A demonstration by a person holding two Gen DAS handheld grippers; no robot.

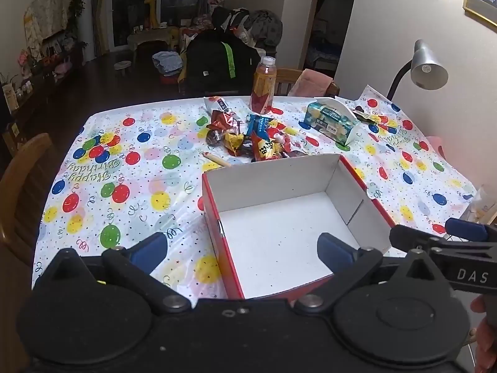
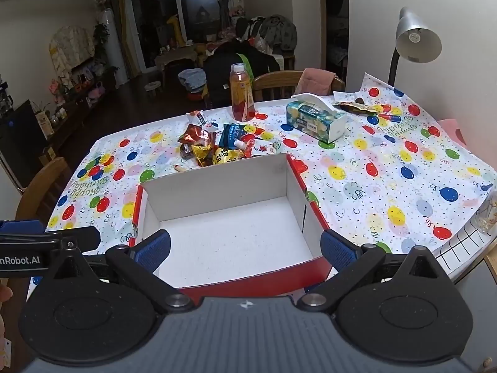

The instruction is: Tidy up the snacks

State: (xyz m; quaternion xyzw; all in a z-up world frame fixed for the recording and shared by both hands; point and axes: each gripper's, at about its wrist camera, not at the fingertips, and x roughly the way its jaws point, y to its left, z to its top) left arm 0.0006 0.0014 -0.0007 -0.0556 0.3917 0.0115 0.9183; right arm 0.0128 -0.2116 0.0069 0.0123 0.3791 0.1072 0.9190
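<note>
— Dim living room behind, dark glass doors at the far end; nearer, a counter (image 1: pixel 93 168) draped in a white plastic cloth printed with coloured balloons and "Happy Birthday".

— And on it?

— Open cardboard box, red outside and white inside (image 1: pixel 279 199), nearest the cameras, nothing in it. Just beyond its far wall, a loose pile of crinkly snack packets in red, yellow and blue wrappers (image 1: pixel 248 136), lying on the cloth, outside the box. Past the pile, a clear plastic bottle of orange-red drink with a white cap (image 1: pixel 263 85), standing upright. To the right, a teal and white paper tissue pack (image 1: pixel 330 119), apart from the pile. Grey metal desk lamp (image 1: pixel 427 65) at the right wall.

— Grippers?

— Left hand-held gripper (image 1: pixel 242 247): blue-padded fingers spread wide, nothing between them, straddling the box's left wall near the front corner. Right hand-held gripper (image 2: pixel 245 248): likewise spread, holding nothing, hovering over the box's near edge, both pads (image 2: pixel 153 250) framing the white floor. Each seen at the edge of the other's view, side by side.
</note>
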